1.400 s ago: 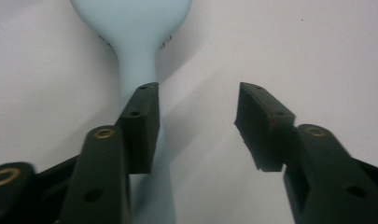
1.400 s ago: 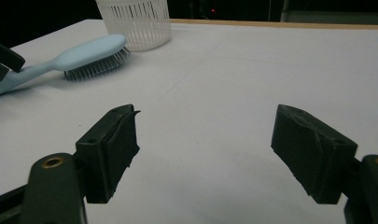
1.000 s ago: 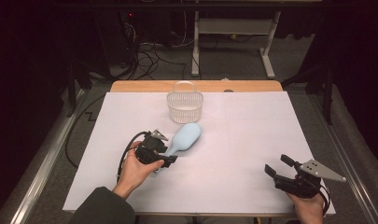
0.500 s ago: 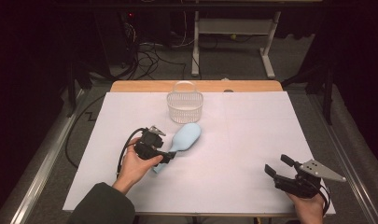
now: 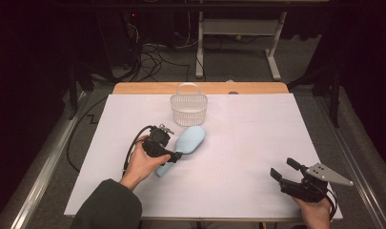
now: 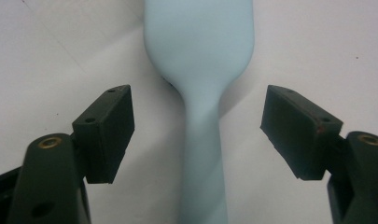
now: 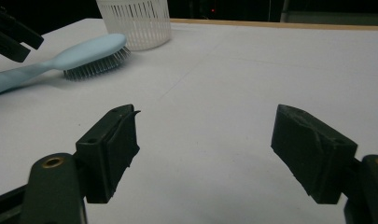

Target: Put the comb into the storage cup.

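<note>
White surface (image 5: 257, 143), dark room w/ cables behind.
L tool (image 6: 196, 135) wide astride hairbrush (image 6: 200, 93) handle, not touching; R tool (image 7: 207, 154) wide, empty; basket (image 5: 188, 109) by brush head.

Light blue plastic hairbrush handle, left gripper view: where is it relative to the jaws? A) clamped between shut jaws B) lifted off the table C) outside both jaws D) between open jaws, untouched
D: the light blue plastic hairbrush has its handle running up between the left gripper pads, with white table showing on both sides of it.
</note>
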The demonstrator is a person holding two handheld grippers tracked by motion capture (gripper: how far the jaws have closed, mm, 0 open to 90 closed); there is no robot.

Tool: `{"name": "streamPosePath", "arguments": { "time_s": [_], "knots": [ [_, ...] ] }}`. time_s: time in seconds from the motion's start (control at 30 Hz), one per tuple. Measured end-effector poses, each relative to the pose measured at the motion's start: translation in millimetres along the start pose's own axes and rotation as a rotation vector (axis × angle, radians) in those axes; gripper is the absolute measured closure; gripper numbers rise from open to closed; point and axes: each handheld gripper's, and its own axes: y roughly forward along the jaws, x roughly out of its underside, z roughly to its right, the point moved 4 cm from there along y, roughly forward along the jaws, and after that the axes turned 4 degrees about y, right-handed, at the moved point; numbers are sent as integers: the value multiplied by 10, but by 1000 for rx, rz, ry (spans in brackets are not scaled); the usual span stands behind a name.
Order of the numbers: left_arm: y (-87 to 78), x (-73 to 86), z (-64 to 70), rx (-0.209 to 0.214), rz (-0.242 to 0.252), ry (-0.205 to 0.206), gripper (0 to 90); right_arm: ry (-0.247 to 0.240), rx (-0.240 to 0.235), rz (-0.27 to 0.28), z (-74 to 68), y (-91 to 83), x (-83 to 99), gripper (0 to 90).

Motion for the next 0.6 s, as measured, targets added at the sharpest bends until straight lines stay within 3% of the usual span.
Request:
{"name": "streamPosePath", "arguments": {
  "time_s": [0.23,0.6],
  "knots": [
    [136,-27,3,-5,-60,7,267,2,0,0,3,3,0,233],
    [241,-29,5,-3,-99,17,321,-3,-2,-1,-1,3,0,233]
  ]
}}
